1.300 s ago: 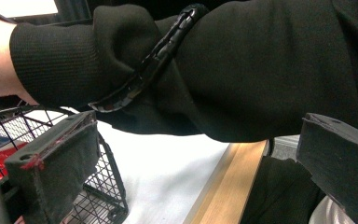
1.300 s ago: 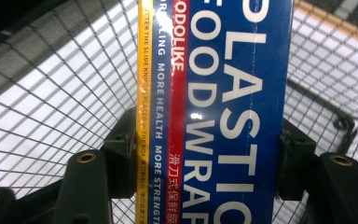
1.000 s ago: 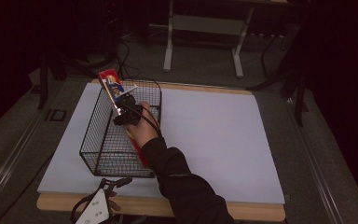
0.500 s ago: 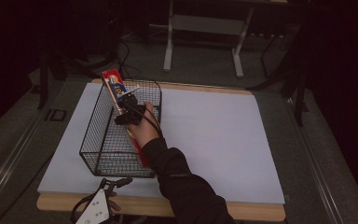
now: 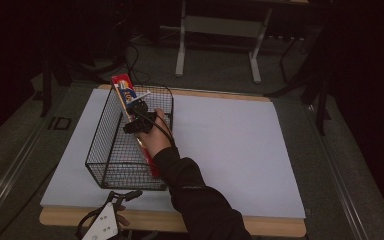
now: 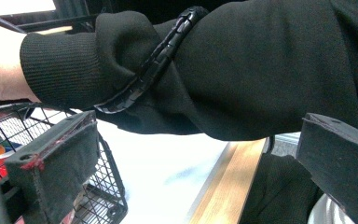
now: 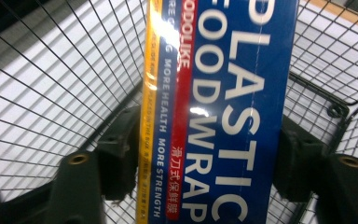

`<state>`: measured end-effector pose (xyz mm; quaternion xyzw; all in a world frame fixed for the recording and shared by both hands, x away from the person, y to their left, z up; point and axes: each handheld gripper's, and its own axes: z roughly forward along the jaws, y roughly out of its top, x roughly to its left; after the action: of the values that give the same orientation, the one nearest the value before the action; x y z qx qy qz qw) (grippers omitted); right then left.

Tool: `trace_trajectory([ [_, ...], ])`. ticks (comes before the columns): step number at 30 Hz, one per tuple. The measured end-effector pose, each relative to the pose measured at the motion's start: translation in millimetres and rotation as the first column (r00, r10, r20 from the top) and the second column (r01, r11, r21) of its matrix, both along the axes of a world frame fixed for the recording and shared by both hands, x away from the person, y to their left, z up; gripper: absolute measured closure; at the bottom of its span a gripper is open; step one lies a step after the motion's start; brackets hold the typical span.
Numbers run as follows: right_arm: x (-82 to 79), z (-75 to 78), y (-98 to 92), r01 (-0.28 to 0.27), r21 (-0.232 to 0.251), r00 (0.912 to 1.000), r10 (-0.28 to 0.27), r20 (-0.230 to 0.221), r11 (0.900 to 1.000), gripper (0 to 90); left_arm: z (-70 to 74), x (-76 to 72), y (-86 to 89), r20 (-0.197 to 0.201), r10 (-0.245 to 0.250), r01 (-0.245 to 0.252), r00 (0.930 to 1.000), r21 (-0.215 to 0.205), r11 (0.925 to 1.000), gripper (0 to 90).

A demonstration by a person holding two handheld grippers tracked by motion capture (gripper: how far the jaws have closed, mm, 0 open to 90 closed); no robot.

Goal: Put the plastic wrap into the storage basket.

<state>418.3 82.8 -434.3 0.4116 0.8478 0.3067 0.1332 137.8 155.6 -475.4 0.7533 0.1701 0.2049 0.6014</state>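
While right claw [image 7: 205, 154] pinches plastic wrap box [image 7: 223, 107], it's tipped slightly further into wire basket [image 5: 111, 150]; left claw [image 6: 196, 168] spread, idle near table [image 5: 230, 145] edge.

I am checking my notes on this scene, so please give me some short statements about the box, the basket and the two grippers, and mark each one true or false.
1. The right gripper is shut on the plastic wrap box. True.
2. The box lies flat on the white table outside the wire basket. False: it stands tilted inside the basket, its top end above the rim.
3. The left gripper holds the basket's rim. False: its jaws are open and hold nothing.
4. The box reads "PLASTIC FOOD WRAP". True.
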Motion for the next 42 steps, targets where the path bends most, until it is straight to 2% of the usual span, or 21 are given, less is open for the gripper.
trace_trajectory([
  [2,-0.4,1.9,-0.5,-0.007,0.01,1.0,0.007,0.0,1.0,28.8,0.1,-0.1,0.1,0.0,-0.001,0.001,1.0,-0.001,1.0,0.0],
  [6,-2.1,1.8,-2.8,-0.065,0.013,0.9979,0.065,-0.005,0.998,17.9,-0.1,-0.1,0.4,0.0,0.0,0.0,1.0,0.0,1.0,0.0],
  [8,-3.3,2.2,-4.8,-0.085,0.016,0.9964,0.085,-0.003,0.996,15.4,-0.2,0.0,0.3,-0.001,-0.001,0.001,1.0,0.002,1.0,0.0],
  [10,-4.8,4.3,-8.1,-0.103,0.04,0.9946,0.103,0.0,0.994,14.5,-0.3,0.0,0.1,-0.001,0.0,0.0,1.0,0.002,1.0,0.0],
  [12,-6.9,6.3,-10.7,-0.133,0.022,0.991,0.132,0.019,0.991,13.1,-0.3,0.1,0.2,-0.002,0.0,0.0,1.0,0.001,1.0,0.0],
  [18,-12.9,17.7,-22.9,-0.156,0.053,0.9872,0.154,0.041,0.986,13.2,-0.7,0.4,-0.7,-0.004,-0.002,0.002,1.0,0.006,1.0,0.0],
  [26,-21.2,27.7,-42.8,-0.182,0.066,0.9818,0.178,0.067,0.981,13.2,-1.4,1.0,-1.9,-0.009,-0.003,0.003,1.0,0.008,1.0,0.0],
  [36,-40.1,40.5,-77.5,-0.213,0.097,0.9723,0.202,0.118,0.972,13.5,-2.6,2.4,-2.6,-0.014,0.0,0.0,0.9999,0.016,0.9999,0.0],
  [42,-50.1,45.8,-101.4,-0.211,0.104,0.9715,0.197,0.132,0.972,13.5,-3.0,2.6,-4.0,-0.012,0.001,-0.001,0.9999,0.026,0.9997,0.1],
])
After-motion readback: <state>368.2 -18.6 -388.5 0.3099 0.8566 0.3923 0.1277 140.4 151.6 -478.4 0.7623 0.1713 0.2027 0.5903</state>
